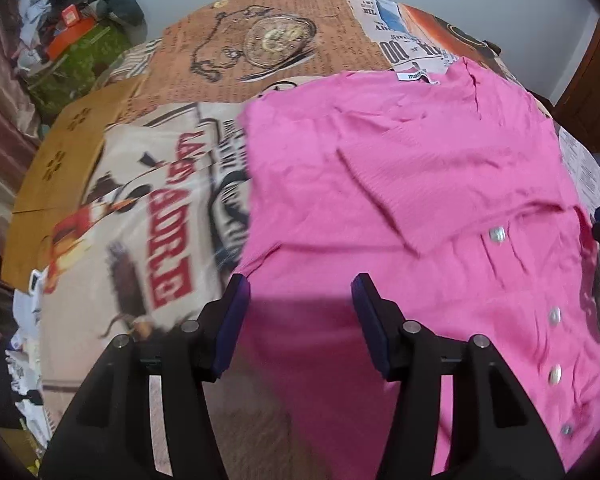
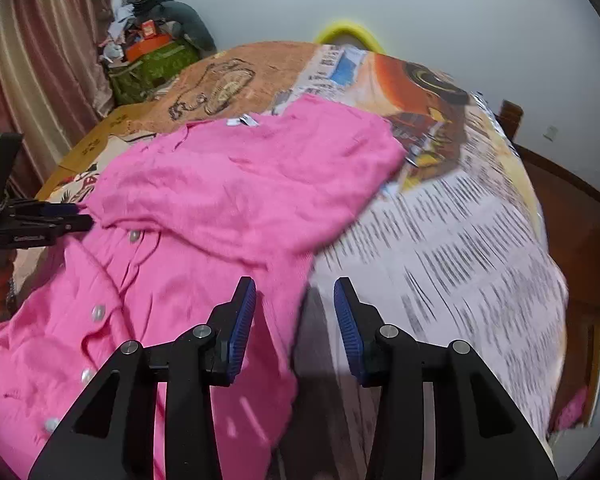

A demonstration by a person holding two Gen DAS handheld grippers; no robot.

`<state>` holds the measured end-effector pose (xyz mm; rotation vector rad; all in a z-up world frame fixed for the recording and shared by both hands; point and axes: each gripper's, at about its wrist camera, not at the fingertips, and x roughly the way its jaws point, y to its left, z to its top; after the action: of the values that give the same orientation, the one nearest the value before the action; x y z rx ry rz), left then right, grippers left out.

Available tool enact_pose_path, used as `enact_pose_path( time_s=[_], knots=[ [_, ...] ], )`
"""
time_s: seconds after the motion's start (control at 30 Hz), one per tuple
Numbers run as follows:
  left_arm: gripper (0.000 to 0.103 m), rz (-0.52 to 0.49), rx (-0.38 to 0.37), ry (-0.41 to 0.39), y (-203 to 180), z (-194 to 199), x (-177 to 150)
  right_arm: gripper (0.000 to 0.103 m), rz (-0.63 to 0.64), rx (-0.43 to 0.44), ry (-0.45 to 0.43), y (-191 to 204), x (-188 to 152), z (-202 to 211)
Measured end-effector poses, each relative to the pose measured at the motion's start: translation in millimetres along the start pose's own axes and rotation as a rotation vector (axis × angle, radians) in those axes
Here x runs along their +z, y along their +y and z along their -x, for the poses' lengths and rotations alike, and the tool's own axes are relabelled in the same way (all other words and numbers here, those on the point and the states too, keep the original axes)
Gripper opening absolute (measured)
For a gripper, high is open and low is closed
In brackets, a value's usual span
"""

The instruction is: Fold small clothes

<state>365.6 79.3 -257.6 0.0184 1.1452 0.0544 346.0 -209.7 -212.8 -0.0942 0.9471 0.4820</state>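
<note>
The pink cardigan [image 1: 400,200] is lying on the printed desk [image 2: 460,240], one sleeve already folded in. Both the left gripper [image 1: 300,320] and the right gripper [image 2: 295,328] are hovering with fingers apart, holding nothing; next they probably need to grasp the hem. The neck label [image 1: 412,77] is reading "mart", the rest unclear.

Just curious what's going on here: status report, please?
Left gripper open, empty. Right gripper open, empty. Pink cardigan partly folded on the printed tablecloth. Nothing in the way.

Each wrist camera looks steeply down along its own fingers, close above the table [image 1: 100,184]. Both views share the pink cardigan [image 1: 420,184], seen from opposite sides.
</note>
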Motion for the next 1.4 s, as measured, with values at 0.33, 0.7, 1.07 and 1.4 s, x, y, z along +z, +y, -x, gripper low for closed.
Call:
enact_pose_path(
  time_s=[0.33,0.7,1.07,1.4],
  knots=[
    [0.063,-0.019,-0.034,-0.005,0.8,50.3,-58.1,0.044,-0.024,0.018,0.004,17.8,-41.2,46.0],
    [0.054,-0.021,-0.146,0.021,-31.0,58.9,-103.3,0.045,-0.068,0.06,0.102,39.0,-87.1,36.3],
    [0.003,0.063,-0.132,-0.019,-1.0,73.0,-112.2,0.009,-0.044,0.099,0.109,50.0,-94.7,30.5],
    [0.002,0.103,-0.053,-0.005,48.1,80.9,-135.4,0.008,-0.051,0.047,0.086,47.3,-104.8,43.3]
  ],
)
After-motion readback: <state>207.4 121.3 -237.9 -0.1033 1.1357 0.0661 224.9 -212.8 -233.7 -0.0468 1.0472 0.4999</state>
